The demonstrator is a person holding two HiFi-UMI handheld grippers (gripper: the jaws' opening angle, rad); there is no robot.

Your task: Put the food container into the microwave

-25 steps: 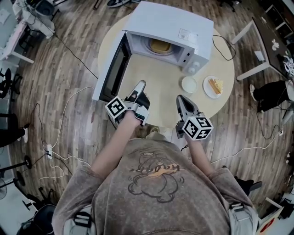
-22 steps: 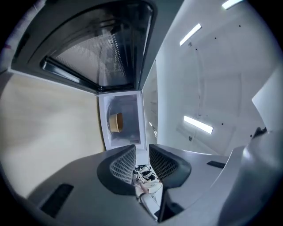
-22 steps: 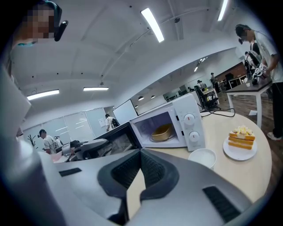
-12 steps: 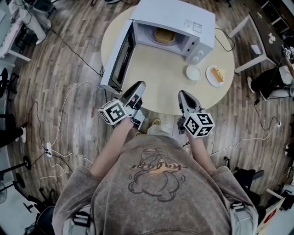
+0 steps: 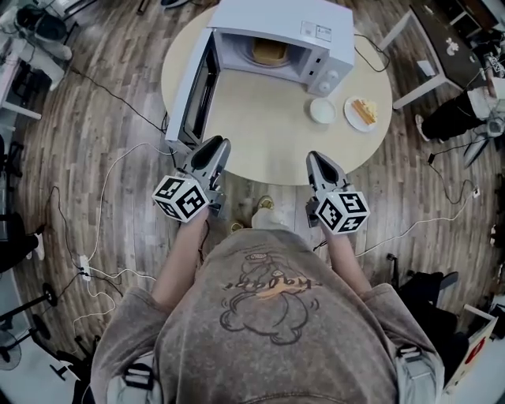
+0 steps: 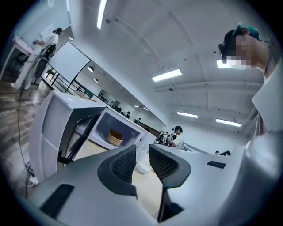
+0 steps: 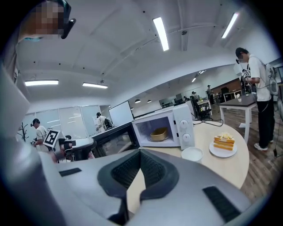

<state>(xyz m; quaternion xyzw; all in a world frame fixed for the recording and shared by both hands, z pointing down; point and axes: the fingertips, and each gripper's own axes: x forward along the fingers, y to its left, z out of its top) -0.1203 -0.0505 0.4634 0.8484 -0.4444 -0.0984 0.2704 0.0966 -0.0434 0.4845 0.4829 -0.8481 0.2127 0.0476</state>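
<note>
The tan food container (image 5: pixel 270 52) sits inside the white microwave (image 5: pixel 316 24), whose door (image 5: pixel 193 87) hangs open to the left on the round beige table (image 5: pixel 260 142). It also shows in the left gripper view, where the container (image 6: pixel 116 137) lies deep in the cavity, and in the right gripper view as the container (image 7: pixel 159 133). My left gripper (image 5: pixel 211 151) hovers at the table's near edge below the door; its jaws (image 6: pixel 142 150) stand apart with nothing between them. My right gripper (image 5: pixel 317 162) is at the near edge too, tips together (image 7: pixel 140 153) and empty.
A small white bowl (image 5: pixel 322 110) and a plate with a cake slice (image 5: pixel 363 112) stand right of the microwave. Cables (image 5: pixel 118 181) trail over the wooden floor. A white desk (image 5: pixel 426 55) and a standing person (image 7: pixel 258 92) are off to the right.
Both grippers have drawn back from the middle of the table to its near edge. The left gripper has rolled, its marker cube now facing up more. The container stayed in the microwave.
</note>
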